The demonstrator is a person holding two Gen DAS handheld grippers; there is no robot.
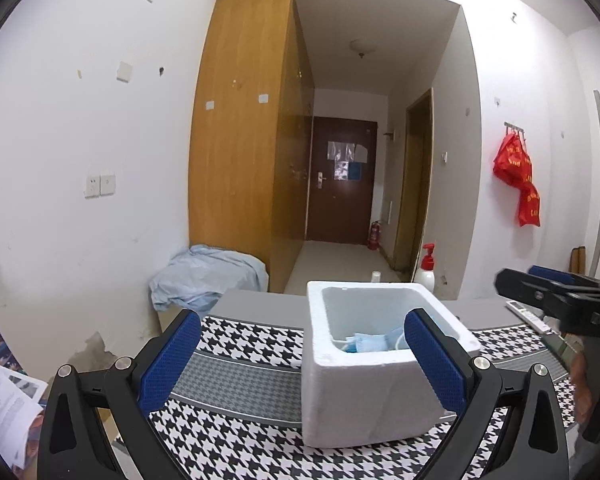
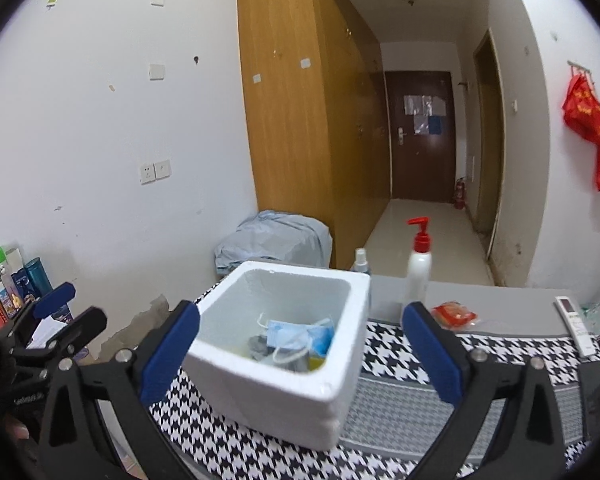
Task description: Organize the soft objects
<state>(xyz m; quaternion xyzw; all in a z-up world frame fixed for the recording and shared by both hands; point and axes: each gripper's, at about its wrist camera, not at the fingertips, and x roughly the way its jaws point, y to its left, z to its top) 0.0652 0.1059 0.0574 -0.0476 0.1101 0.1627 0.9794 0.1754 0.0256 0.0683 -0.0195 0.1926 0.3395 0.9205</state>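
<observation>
Right wrist view: blue masks lie in foam box beyond the wide-open, empty right gripper.

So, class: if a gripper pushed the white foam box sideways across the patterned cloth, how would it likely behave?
The foam box looks thick-walled yet probably light, so it would likely slide easily. It holds only face masks, adding little weight. Squat and wide, it seems unlikely to tip, though pads might dent the foam.
</observation>
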